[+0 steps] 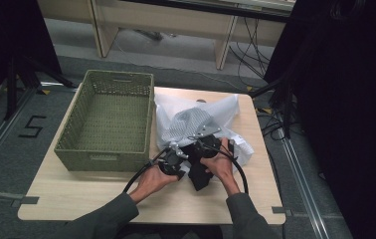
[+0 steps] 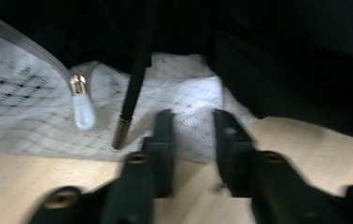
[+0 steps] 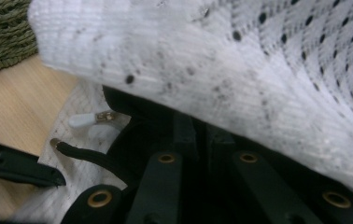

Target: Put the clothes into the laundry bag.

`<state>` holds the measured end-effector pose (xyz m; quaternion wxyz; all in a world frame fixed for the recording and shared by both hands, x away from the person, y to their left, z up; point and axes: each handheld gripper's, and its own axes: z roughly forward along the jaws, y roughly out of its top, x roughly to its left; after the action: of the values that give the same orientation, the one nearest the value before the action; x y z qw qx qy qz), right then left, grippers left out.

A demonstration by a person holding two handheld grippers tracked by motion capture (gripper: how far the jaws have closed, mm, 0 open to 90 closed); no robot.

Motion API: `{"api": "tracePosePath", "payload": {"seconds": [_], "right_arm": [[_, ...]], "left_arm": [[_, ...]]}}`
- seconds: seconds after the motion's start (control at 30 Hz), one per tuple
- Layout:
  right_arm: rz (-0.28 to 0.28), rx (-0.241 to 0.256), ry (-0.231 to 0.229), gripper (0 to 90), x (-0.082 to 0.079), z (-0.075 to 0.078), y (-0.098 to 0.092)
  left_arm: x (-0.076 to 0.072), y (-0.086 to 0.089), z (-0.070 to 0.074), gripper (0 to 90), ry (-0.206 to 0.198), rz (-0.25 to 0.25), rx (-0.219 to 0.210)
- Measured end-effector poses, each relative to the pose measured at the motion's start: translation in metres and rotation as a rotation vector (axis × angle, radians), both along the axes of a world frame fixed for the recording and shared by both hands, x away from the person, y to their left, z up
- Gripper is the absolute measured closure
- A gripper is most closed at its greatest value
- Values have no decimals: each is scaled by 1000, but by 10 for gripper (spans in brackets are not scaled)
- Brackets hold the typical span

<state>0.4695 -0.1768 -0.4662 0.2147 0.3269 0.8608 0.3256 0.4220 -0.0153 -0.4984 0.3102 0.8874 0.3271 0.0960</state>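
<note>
A white mesh laundry bag (image 1: 188,119) lies on the table to the right of the basket, with a dotted white cloth inside it. A black garment (image 3: 132,140) sticks out of the bag's near edge, beside a white zipper pull (image 2: 83,112) and a black drawstring (image 2: 132,88). My left gripper (image 2: 192,122) is open, its tips over the bag's white mesh edge just above the tabletop. In the high view the left gripper (image 1: 173,160) sits at the bag's near corner. My right gripper (image 3: 199,128) reaches under the mesh, its jaws close together on the black garment. Both grippers are side by side.
A green woven basket (image 1: 104,158) stands at the table's left, its inside bare. The wooden table (image 1: 91,196) has free surface along its near edge. Dark curtains and stands flank the table; desks and cables lie beyond it.
</note>
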Motion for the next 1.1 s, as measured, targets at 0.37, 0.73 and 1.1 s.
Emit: {"api": "tracePosePath", "payload": {"seconds": [0.37,0.73,1.1], "right_arm": [[72,-80,-7,862,-17,10,8],[-33,-255,-114,863,8,3,20],[-6,-75,-48,514,-20,27,11]], "left_arm": [[-21,41,4,889,57,-125,42],[-47,58,3,889,39,-172,50],[-45,64,1,878,52,-162,9]]}}
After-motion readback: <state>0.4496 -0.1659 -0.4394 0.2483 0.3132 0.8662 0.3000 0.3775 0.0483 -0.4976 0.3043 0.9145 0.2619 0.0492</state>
